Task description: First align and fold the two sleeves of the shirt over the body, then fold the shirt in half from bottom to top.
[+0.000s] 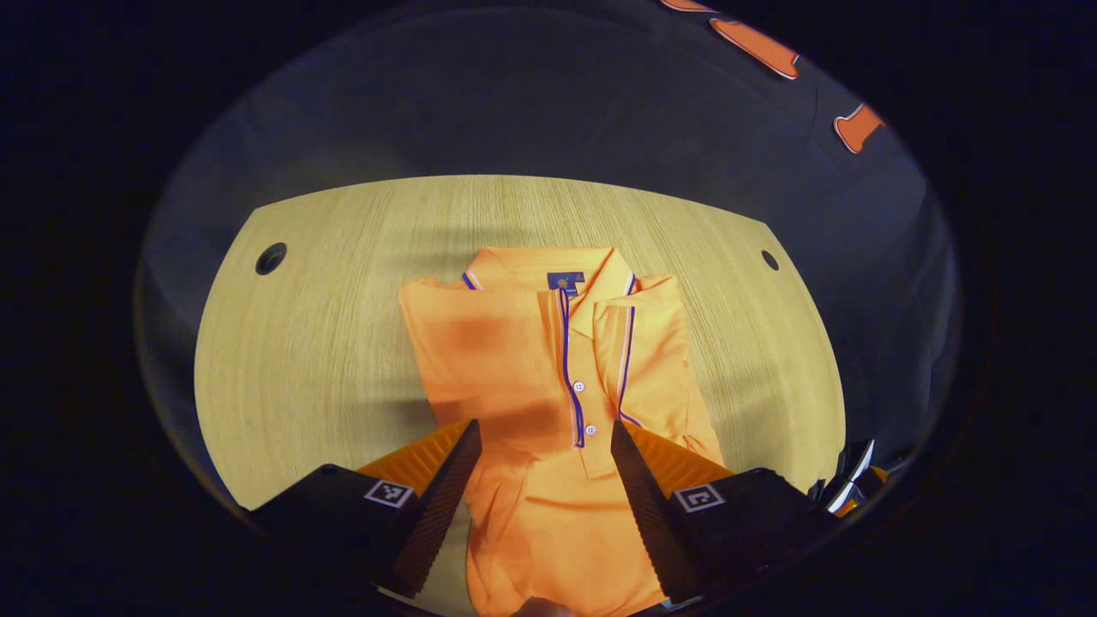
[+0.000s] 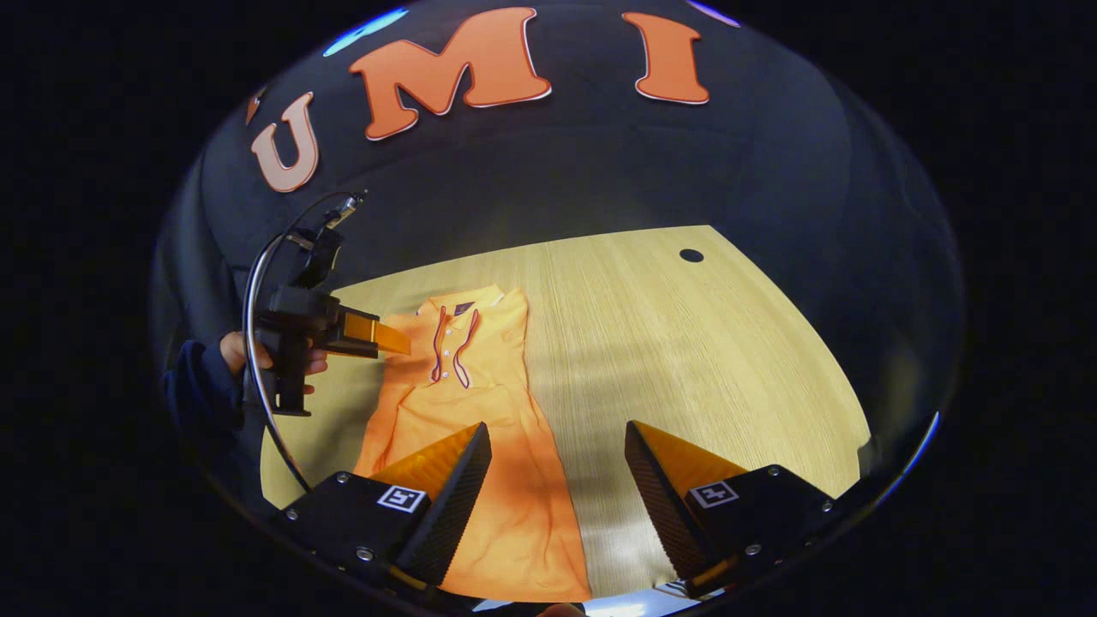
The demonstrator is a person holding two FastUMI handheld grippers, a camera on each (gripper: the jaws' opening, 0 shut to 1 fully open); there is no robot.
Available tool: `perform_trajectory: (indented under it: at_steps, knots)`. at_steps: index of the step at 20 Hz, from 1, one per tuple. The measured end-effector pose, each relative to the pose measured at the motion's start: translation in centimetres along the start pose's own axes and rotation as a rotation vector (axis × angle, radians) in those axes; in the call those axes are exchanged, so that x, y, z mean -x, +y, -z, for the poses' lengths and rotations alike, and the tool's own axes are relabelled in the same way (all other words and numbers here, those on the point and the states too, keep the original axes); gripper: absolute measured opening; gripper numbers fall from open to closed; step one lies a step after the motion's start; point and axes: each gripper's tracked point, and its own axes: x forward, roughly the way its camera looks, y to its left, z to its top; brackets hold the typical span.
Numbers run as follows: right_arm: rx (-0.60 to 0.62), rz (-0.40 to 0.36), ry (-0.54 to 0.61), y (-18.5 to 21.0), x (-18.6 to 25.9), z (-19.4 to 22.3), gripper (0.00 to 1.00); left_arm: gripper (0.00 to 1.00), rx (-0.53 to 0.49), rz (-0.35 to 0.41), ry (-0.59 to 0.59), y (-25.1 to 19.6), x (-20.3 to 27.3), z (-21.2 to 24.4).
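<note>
Both sleeves look folded over the shirt (image 1: 548, 403), which lies mid-frame on the worktop (image 1: 326, 343); your left tool (image 1: 544, 480) and right tool (image 2: 557, 480) hang wide open, holding nothing. Grab one hem layer unevenly and the sleeves may slip out. Smooth wood worktop, dark cloth wall.

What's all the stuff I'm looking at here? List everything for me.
Shirt: one, orange polo with dark-trimmed placket, flat on the table, both sleeves folded over the body.
Table: one, light wood, under the shirt.
Table holes: two, dark, near the far corners.
Left gripper: one, open, above the shirt's middle.
Right gripper: one, open, above the shirt's lower edge.
Person's hand: one, dark sleeve, holding the left gripper.
</note>
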Motion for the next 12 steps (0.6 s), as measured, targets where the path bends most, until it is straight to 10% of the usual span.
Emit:
perform_trajectory:
  at_steps: [12]
  knots:
    - [0.169,-0.107,0.082,0.4,-0.1,4.9,0.96,0.98,0.038,-0.077,-0.078,2.0,9.1,9.6]
